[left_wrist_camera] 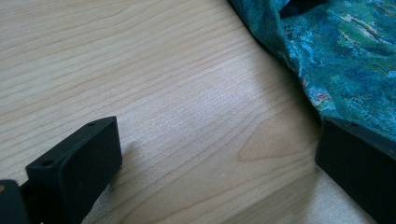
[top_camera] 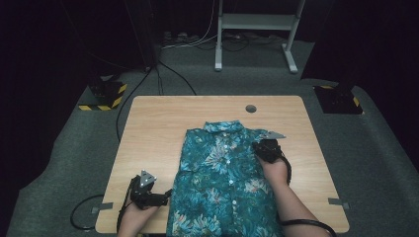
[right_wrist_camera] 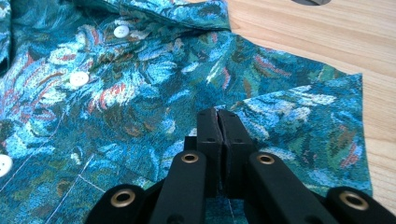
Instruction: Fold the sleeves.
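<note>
A teal floral button-up shirt [top_camera: 222, 177] lies front up on the wooden table [top_camera: 153, 133], collar at the far end and sides folded in. My right gripper [top_camera: 261, 146] rests on its right shoulder area. In the right gripper view its jaws [right_wrist_camera: 218, 114] are pressed together at the edge of a folded-over sleeve flap [right_wrist_camera: 308, 121]. Whether cloth is pinched between them I cannot tell. White buttons [right_wrist_camera: 78, 78] run down the placket. My left gripper [top_camera: 165, 196] sits low on the table by the shirt's left edge, jaws wide apart [left_wrist_camera: 215, 163] over bare wood, the shirt [left_wrist_camera: 345, 56] beside its right jaw.
A round cable hole [top_camera: 251, 108] sits near the table's far edge. A strip of tape [top_camera: 337, 201] marks the right front corner. A black cable [top_camera: 81, 217] loops on the floor at the left. A white desk frame [top_camera: 257, 29] stands farther back.
</note>
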### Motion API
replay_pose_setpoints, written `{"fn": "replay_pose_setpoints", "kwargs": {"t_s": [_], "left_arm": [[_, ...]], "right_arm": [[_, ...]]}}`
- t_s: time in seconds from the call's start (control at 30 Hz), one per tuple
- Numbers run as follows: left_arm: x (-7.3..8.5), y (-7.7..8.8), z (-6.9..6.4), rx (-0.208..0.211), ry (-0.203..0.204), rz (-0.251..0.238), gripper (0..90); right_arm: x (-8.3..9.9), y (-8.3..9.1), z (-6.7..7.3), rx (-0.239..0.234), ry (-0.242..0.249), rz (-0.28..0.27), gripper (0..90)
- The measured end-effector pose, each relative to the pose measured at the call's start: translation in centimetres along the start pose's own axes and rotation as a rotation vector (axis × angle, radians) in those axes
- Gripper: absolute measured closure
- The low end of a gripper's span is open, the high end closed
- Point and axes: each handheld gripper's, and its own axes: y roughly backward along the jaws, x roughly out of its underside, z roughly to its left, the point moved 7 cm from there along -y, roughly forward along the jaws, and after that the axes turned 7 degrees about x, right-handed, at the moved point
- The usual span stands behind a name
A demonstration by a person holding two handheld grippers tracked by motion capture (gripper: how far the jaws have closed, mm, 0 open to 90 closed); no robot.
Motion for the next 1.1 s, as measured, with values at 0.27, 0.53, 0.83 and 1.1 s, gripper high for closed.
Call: {"fn": "replay_pose_setpoints", "kwargs": {"t_s": [0.27, 0.53, 0.83, 1.1], "left_arm": [[0.0, 0.0, 0.0, 0.001, -0.001, 0.0, 1.0], [0.0, 0.0, 0.0, 0.004, -0.001, -0.001, 1.0], [0.0, 0.0, 0.0, 0.004, -0.002, 0.0, 1.0], [0.0, 0.0, 0.0, 0.003, -0.004, 0.002, 1.0]], "right_arm": [[-0.1, -0.1, 0.1, -0.003, 0.002, 0.016, 84.1], [-0.4, 0.0, 0.2, -0.018, 0.004, 0.034, 72.8], [-0.9, 0.5, 0.0, -0.032, 0.0, 0.031, 57.0], [-1.4, 0.8, -0.2, -0.034, -0.016, 0.004, 39.2]]}}
